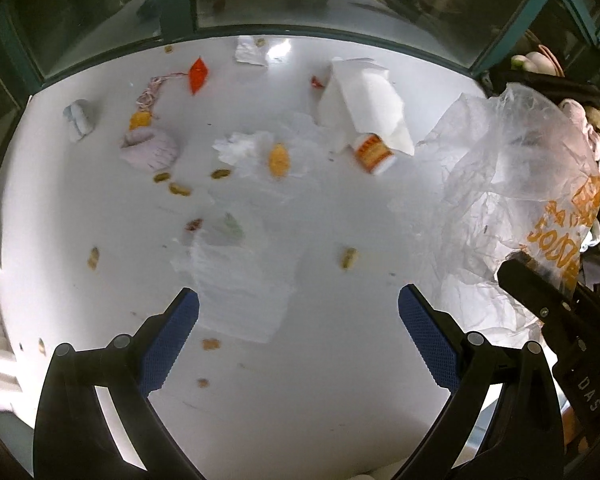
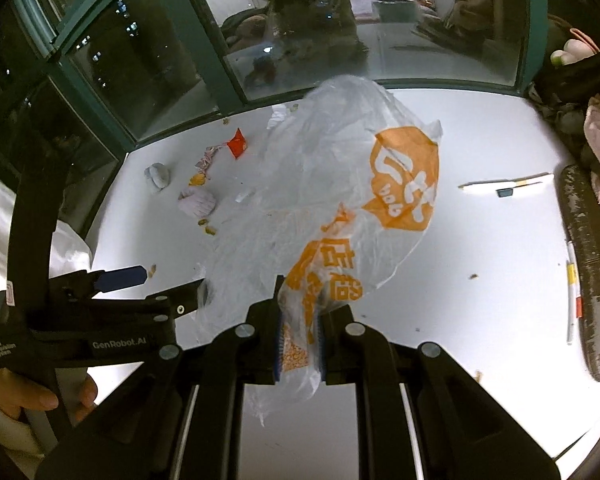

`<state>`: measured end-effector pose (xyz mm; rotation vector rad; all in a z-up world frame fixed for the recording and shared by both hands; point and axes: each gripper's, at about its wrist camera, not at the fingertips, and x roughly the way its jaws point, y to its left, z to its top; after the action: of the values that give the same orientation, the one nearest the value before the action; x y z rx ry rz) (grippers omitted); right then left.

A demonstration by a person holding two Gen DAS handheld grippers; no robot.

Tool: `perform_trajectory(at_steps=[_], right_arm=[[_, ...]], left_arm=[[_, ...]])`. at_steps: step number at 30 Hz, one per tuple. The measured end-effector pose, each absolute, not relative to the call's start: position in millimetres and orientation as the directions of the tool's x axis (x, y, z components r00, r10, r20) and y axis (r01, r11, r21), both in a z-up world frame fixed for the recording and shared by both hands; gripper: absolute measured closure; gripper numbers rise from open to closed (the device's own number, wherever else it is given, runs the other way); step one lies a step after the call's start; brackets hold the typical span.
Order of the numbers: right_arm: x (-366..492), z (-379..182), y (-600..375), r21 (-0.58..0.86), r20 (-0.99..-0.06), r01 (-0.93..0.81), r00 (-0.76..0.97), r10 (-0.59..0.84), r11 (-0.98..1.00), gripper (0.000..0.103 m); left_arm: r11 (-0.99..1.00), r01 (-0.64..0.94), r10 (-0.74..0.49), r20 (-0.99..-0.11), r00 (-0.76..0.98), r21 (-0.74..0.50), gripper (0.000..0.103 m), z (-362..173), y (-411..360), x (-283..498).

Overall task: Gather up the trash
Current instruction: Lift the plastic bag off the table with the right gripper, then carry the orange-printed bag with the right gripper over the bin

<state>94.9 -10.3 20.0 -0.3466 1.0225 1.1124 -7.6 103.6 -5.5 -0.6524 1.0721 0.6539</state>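
Bag held up, table littered

Right gripper [image 2: 299, 350] clamped on the plastic bag [image 2: 340, 184], which looks empty; left gripper [image 1: 298, 334] spread wide, holding nothing; beyond, on the table [image 1: 80, 208], tissues [image 1: 242, 150], nut shells [image 1: 180, 189], a cup [image 1: 374, 154].

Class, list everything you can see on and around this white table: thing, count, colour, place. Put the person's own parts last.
table: one, white, by the window
plastic bag: one, clear with orange print, held above the table
small jar: one, orange label, on its side mid-table
red packet: one, far side
crumpled tissues: several, white, mid-table
nut shells: many, tan, scattered
pens: a few, right side
left gripper: fingers apart, empty
right gripper: clamped on the bag
hand: one, lower left
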Motion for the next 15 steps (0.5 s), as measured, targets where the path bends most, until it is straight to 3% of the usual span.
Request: perform_trajectory(at_steps=[15], right_arm=[[101, 28, -84, 0.236, -0.805, -0.799, 0.158, 0.572, 0.553, 0.089]], left_arm=[[0.788, -0.599, 0.124, -0.915, 0.383, -0.144, 0.006, 14, 38, 34]])
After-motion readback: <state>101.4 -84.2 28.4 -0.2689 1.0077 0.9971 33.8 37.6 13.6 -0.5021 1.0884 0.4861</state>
